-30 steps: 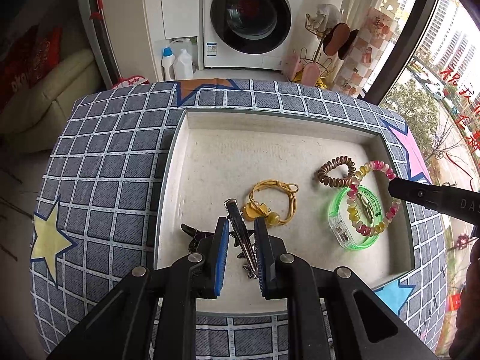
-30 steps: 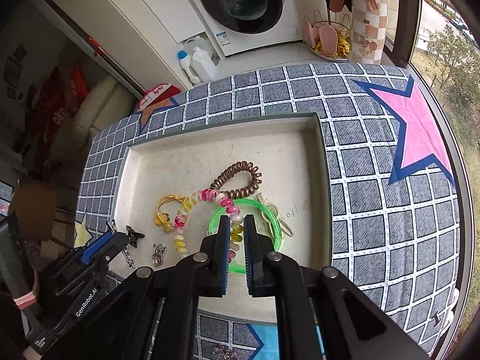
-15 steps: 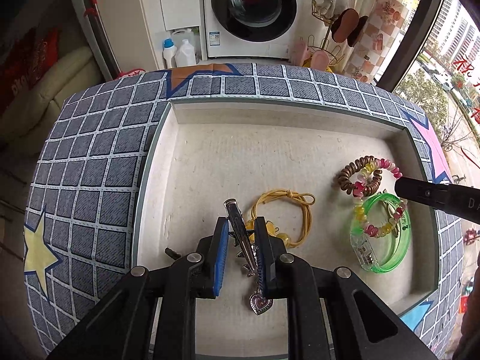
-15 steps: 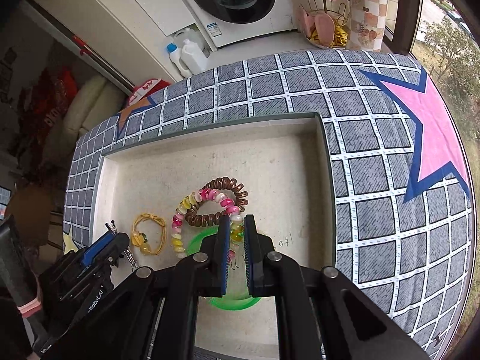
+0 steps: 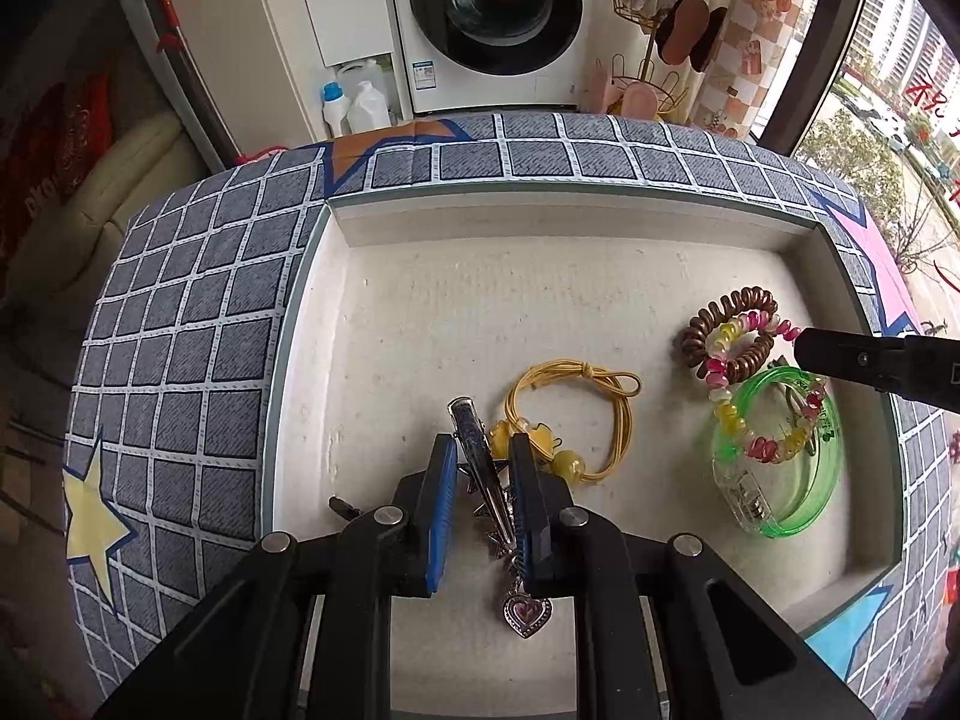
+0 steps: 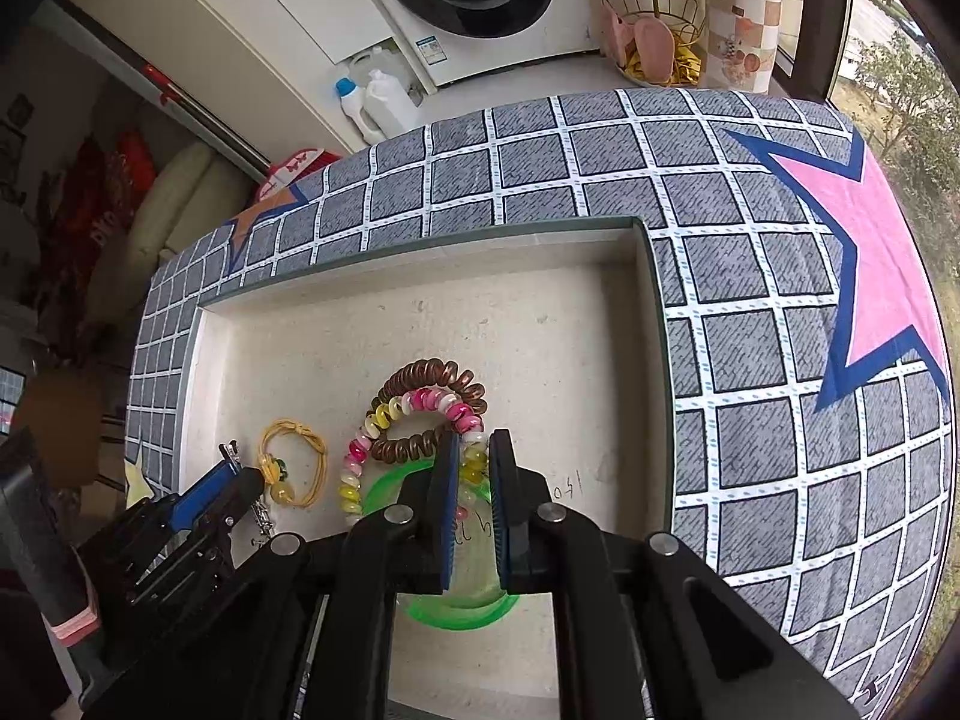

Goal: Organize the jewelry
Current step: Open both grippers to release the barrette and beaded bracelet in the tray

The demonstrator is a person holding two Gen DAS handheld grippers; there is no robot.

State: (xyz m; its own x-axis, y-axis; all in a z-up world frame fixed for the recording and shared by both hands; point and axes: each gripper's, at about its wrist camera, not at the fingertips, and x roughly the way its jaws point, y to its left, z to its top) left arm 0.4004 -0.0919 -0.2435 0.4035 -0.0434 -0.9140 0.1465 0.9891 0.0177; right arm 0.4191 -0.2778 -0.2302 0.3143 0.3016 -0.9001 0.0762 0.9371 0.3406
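My left gripper (image 5: 478,450) is shut on a metal hair clip (image 5: 480,462) with star charms and a hanging heart pendant (image 5: 527,612), held above the beige tray (image 5: 480,312). My right gripper (image 6: 474,450) is shut on a pink, yellow and white beaded bracelet (image 6: 414,405), which hangs over a brown spiral hair tie (image 6: 435,378) and a green plastic bangle (image 6: 462,609). A yellow cord hair tie with yellow beads (image 5: 570,420) lies in the tray just past the left fingertips. In the left wrist view the right gripper (image 5: 807,348) enters from the right over the bangle (image 5: 780,462).
The tray sits sunk in a surface covered by a grey checked cloth with stars (image 6: 780,300). A small dark object (image 5: 343,507) lies in the tray, partly hidden behind the left gripper. A washing machine (image 5: 498,6), detergent bottles (image 5: 354,102) and a rack stand beyond.
The left gripper has lifted the hair clip off the tray, so the heart pendant now dangles. The right gripper has raised the beaded bracelet; both views have drawn back and up.
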